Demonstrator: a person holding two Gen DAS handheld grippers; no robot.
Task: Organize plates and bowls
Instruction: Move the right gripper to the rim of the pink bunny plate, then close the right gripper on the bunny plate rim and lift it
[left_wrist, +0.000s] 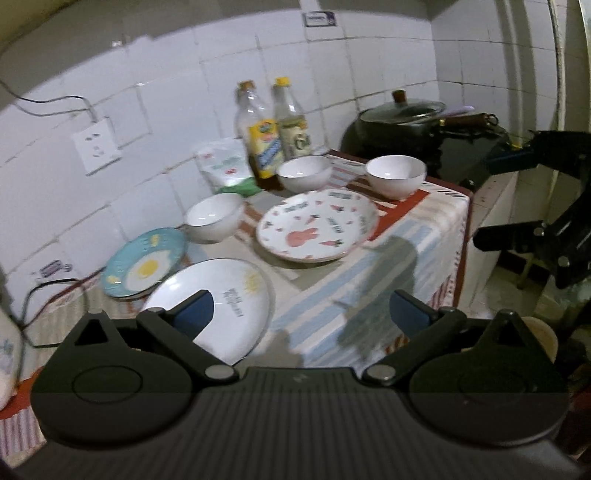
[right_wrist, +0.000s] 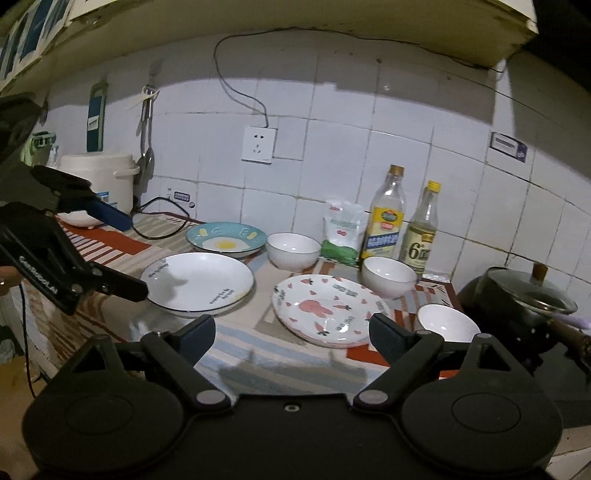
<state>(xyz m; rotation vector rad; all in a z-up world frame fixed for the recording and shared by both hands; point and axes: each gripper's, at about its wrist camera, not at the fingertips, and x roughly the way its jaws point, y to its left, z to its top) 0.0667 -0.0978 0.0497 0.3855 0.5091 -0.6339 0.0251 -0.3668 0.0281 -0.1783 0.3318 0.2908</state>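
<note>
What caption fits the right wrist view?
Open right gripper facing three plates and three bowls on a striped cloth, left gripper alongside.

Large "6°" on the label of the yellow-capped clear bottle, white lettering along the left hand-held gripper too blurred to read surely, dark script on the white plate rim illegible, rabbit plate wording illegible

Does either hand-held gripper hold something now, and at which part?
Nothing is held: the left hand-held gripper and right hand-held gripper are both open and empty.
</note>
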